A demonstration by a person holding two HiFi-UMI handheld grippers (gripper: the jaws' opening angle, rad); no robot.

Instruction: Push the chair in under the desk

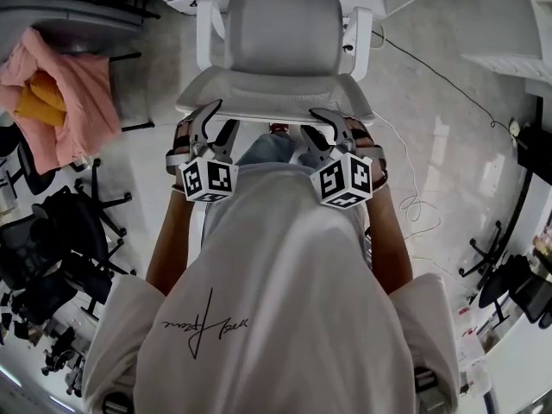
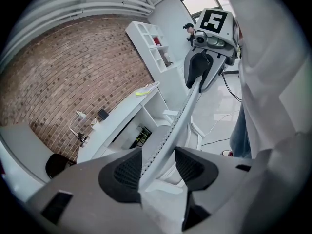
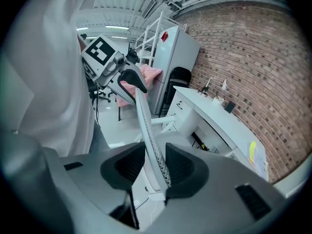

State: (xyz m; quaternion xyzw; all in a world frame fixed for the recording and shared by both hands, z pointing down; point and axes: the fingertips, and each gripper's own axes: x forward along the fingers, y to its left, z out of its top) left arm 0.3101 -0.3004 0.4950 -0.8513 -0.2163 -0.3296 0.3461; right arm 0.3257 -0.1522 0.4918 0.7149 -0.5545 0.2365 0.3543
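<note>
White chair (image 1: 274, 54): faced the desk (image 3: 214, 113);
Left gripper (image 2: 157, 165): clamped on its backrest rim (image 1: 276, 113), to steer;
Right gripper (image 3: 155, 167): clamped likewise, seemingly for an even push.

Brick wall (image 2: 73, 62), white shelving (image 2: 156, 45), pale glossy floor (image 1: 431, 145), black office chairs (image 1: 60, 240)

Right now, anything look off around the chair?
Nothing looks damaged. A loose white cable coils on the floor just right of the chair, where it might snag during the push. A pink cloth lies heaped at far left.
</note>
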